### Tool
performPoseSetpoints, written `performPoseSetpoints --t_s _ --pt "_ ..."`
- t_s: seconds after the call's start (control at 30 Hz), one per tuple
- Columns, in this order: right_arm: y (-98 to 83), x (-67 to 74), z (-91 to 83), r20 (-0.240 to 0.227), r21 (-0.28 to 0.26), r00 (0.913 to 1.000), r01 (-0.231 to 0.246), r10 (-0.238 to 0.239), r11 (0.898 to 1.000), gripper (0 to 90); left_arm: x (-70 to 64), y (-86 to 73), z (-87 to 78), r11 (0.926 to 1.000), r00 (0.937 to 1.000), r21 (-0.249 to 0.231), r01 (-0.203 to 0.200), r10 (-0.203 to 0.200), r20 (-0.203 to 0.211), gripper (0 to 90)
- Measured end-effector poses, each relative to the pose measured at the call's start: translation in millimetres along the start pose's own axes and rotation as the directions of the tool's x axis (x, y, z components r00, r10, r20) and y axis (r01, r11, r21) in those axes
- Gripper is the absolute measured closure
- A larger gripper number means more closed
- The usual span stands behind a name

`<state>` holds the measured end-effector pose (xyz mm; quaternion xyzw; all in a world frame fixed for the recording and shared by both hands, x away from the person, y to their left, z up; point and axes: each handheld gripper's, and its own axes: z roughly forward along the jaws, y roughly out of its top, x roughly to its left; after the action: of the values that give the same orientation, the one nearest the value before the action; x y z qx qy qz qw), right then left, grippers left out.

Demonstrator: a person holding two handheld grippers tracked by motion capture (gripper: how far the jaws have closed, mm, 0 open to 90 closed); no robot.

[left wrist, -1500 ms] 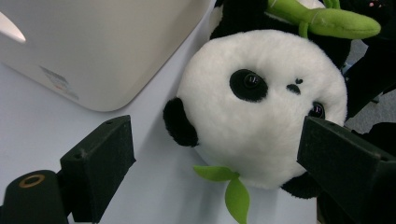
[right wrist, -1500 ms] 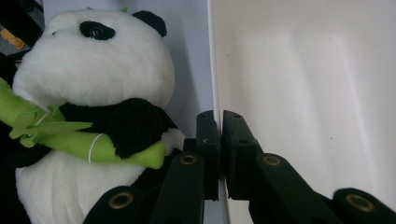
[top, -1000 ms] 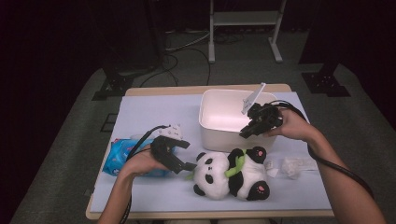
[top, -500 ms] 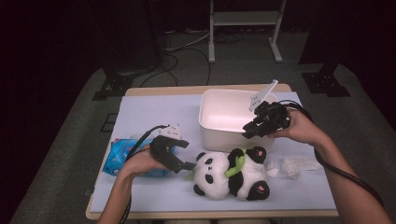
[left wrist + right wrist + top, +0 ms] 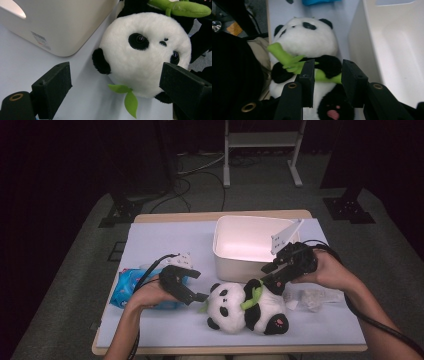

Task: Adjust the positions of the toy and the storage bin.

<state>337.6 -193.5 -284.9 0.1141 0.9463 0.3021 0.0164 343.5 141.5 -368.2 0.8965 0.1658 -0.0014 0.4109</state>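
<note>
A black-and-white panda plush (image 5: 235, 307) lies on the pale table cover in front of a white bin (image 5: 240, 265). It hugs a green bamboo stalk (image 5: 284, 56). My left gripper (image 5: 197, 285) rests low at the panda's head (image 5: 145, 50), open wide, its jaws on either side of the face without touching it. My right gripper (image 5: 270, 279) points down at the panda's body. Its jaws have just been opening and stand apart (image 5: 328, 67) over the black arm and the stalk, pressing on neither.
A blue packet (image 5: 132, 287) lies under my left hand at the table's left. A crumpled clear plastic bag (image 5: 312, 297) sits right of the panda. The bin's wall (image 5: 392, 50) stands close beside my right gripper. The table's front edge (image 5: 225, 350) is near.
My right gripper has come from the bin's front right corner toward the panda and its jaws have opened. The left gripper and the panda have stayed put.
</note>
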Motion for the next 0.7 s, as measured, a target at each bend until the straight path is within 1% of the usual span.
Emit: performPoseSetpoints --t_s 0.03,0.1,0.13,0.2,0.23,0.37,0.43,0.6,0.7 --pt "-1.0 3.6 2.1 -0.01 0.0 0.9999 0.008 -0.008 1.0 62.2 -0.2 -0.1 0.5 1.0 1.0 0.0 0.001 -0.001 0.004 9.5" --pt "-2.6 11.5 5.9 -0.011 0.005 0.9997 0.02 -0.02 1.0 61.6 -0.3 0.0 1.0 1.0 1.0 -0.001 0.002 -0.002 0.005 9.1" --pt "-3.6 14.8 7.6 -0.024 0.002 0.9995 0.023 -0.023 1.0 61.4 -0.2 0.0 1.4 1.0 1.0 -0.001 0.0 0.0 0.007 9.1" --pt "-5.6 19.5 10.9 -0.021 -0.001 0.9994 0.026 -0.026 1.0 60.8 -0.4 -0.1 2.0 1.0 1.0 0.003 -0.002 0.002 0.008 9.1" --pt "-6.7 21.4 12.5 -0.034 -0.002 0.9992 0.021 -0.021 1.0 60.9 -0.4 -0.2 2.1 1.0 1.0 0.004 -0.003 0.002 0.008 9.1" --pt "-10.1 28.3 20.8 -0.049 -0.003 0.9983 0.032 -0.032 0.999 59.9 -0.7 -0.7 1.4 1.0 0.9999 0.002 0.001 -0.001 0.014 9.1" --pt "-11.4 31.4 24.6 -0.072 -0.01 0.997 0.027 -0.027 1.0 59.6 -0.6 -0.8 1.0 1.0 0.9999 -0.001 0.003 -0.003 0.014 9.1" --pt "-9.4 38.5 34.0 -0.081 0.002 0.9956 0.047 -0.046 0.999 57.6 -0.9 -0.7 0.9 1.0 0.9999 0.0 0.003 -0.003 0.014 9.1" --pt "-6.3 40.4 38.4 -0.086 0.006 0.9946 0.058 -0.058 0.998 55.2 -0.7 -0.3 -0.2 1.0 0.9999 -0.001 0.0 0.0 0.015 9.1"
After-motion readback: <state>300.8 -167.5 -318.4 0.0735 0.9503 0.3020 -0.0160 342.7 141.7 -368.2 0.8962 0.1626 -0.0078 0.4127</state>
